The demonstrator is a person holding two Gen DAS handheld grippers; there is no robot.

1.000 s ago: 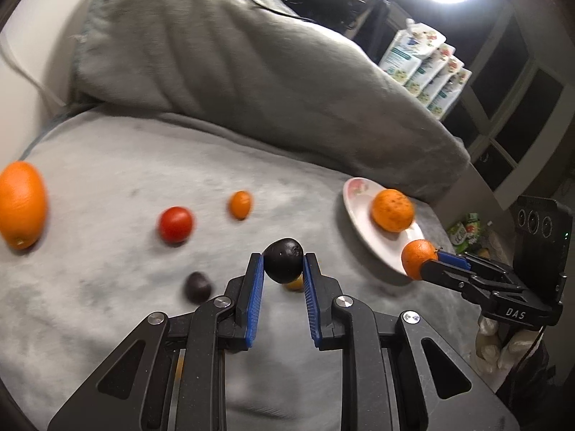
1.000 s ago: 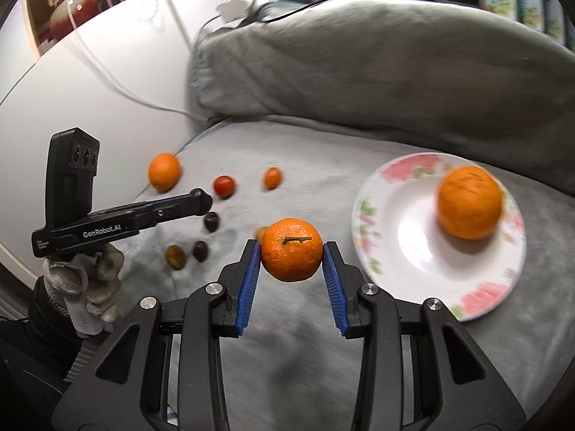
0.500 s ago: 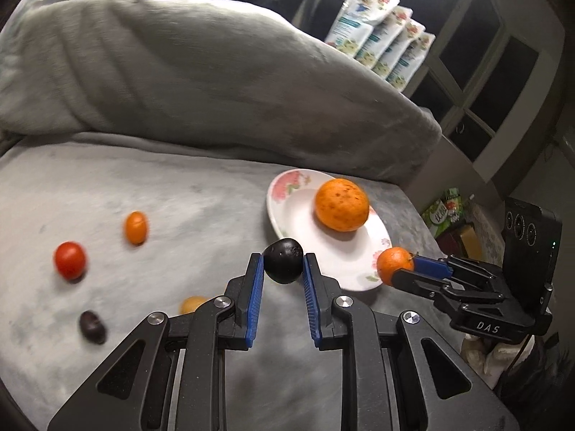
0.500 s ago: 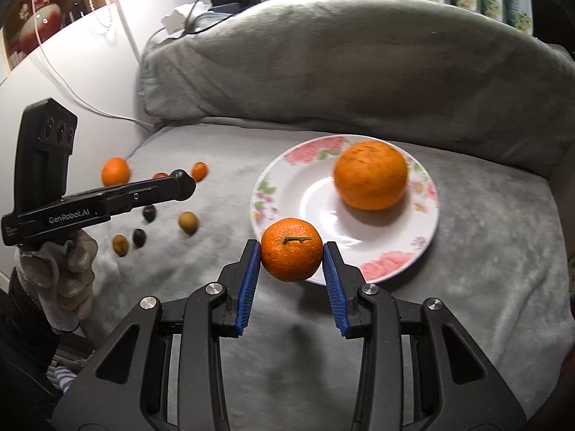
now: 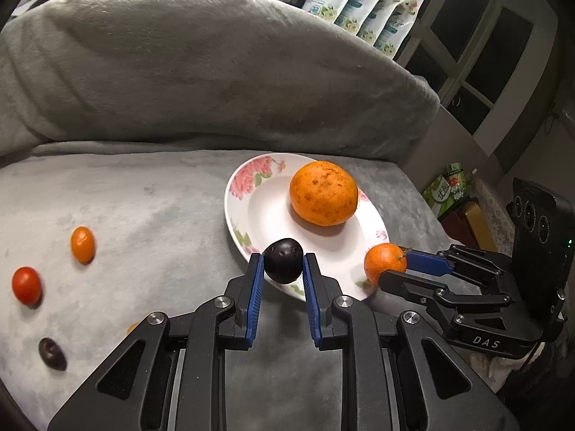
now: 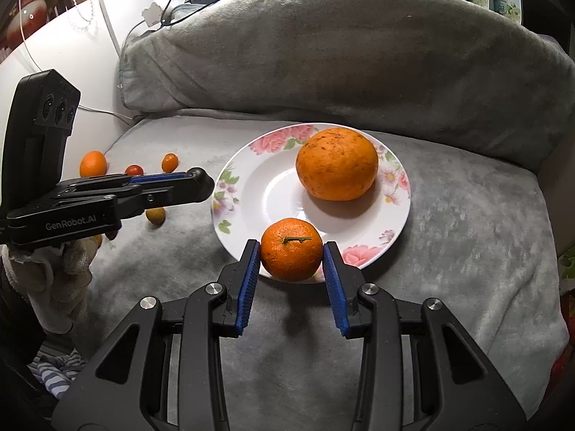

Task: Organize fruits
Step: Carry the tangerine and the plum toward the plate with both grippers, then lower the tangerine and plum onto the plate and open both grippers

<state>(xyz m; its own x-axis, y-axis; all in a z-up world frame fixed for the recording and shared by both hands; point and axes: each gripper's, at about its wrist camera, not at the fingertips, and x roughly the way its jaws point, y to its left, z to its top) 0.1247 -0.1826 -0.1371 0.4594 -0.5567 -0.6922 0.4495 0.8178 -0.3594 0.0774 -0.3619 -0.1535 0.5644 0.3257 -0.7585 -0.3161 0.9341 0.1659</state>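
The left gripper [image 5: 282, 271] clamps a dark, matte, roundish plum [image 5: 283, 260] at the floral plate's [image 6: 251, 165] near-left rim, while the right gripper [image 6: 291, 260] grips a glossy mandarin [image 6: 291, 249] — stem up — over the near rim.

Your left gripper [image 5: 280, 273] and right gripper [image 6: 291, 256] are black frames with blue ribbed pads [image 6: 248, 283] and silver screws [image 6: 370, 289]. Beside the "GenRobot.AI" lettering [image 6: 70, 222], your hand [image 6: 54, 269] wears a cream knit glove.
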